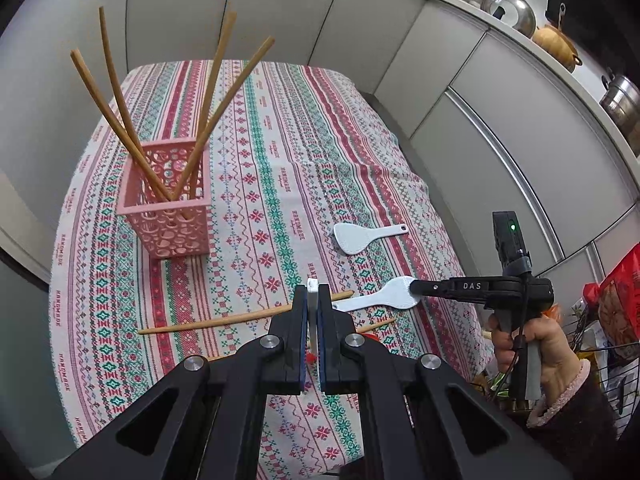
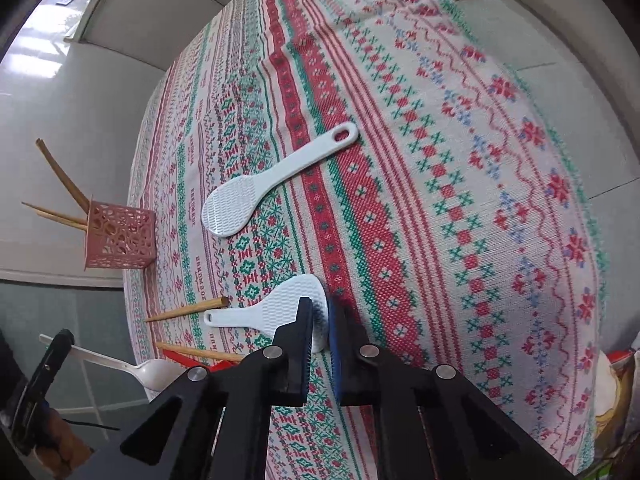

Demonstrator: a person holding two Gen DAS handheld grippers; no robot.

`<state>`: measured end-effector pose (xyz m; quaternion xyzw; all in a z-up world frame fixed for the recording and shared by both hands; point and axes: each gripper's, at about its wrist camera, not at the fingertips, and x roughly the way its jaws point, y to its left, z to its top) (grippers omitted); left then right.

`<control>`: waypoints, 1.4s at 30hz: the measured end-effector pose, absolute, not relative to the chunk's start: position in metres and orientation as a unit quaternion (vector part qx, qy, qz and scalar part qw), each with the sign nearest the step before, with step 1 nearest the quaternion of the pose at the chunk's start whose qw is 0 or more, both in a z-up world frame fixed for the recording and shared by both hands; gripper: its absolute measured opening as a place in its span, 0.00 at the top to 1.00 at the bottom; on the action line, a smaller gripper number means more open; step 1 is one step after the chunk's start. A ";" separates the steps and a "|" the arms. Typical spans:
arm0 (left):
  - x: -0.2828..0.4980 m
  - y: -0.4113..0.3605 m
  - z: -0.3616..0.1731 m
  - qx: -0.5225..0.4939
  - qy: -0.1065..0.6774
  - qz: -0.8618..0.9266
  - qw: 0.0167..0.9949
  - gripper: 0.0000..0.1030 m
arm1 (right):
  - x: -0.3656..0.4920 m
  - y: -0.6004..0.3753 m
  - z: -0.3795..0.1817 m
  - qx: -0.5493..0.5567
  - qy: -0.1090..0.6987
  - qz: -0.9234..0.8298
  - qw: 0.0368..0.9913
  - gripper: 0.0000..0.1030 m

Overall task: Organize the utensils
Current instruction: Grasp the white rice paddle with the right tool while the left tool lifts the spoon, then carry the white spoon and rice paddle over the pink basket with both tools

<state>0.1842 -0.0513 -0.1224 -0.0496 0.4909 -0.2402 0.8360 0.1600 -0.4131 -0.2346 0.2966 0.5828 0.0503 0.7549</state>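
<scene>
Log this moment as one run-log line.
left gripper: shut on white spoon | right gripper: shut on rice paddle | pink basket: four chopsticks

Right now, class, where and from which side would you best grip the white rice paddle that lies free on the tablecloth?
Probably the slim handle of the free rice paddle, from straight above, closing across its width. It lies flat on the tablecloth, and the handle is narrower than the head.

Two close wrist views, angled down (shared: tablecloth).
</scene>
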 end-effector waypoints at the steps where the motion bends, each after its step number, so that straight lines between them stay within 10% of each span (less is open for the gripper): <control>1: 0.184 -0.050 -0.120 -0.050 0.487 -0.240 0.838 0.97 | 0.158 -0.414 -0.229 0.293 0.578 0.049 0.760 0.94; 18: 0.176 -0.004 -0.053 -0.067 0.377 -0.194 0.903 0.97 | 0.143 -0.368 -0.111 0.163 0.479 0.052 0.861 0.96; 25: 0.180 -0.013 -0.079 -0.063 0.425 -0.217 0.876 0.97 | 0.156 -0.387 -0.179 0.199 0.574 0.042 0.793 0.70; 28: 0.181 -0.021 -0.090 -0.059 0.443 -0.224 0.866 0.97 | 0.155 -0.398 -0.200 0.208 0.589 0.029 0.780 0.44; 33: 0.182 -0.030 -0.096 -0.049 0.450 -0.226 0.863 0.97 | 0.161 -0.398 -0.214 0.223 0.587 0.048 0.776 0.46; 42: 0.185 -0.031 -0.106 -0.041 0.462 -0.221 0.858 0.97 | 0.167 -0.395 -0.241 0.279 0.583 0.080 0.759 0.91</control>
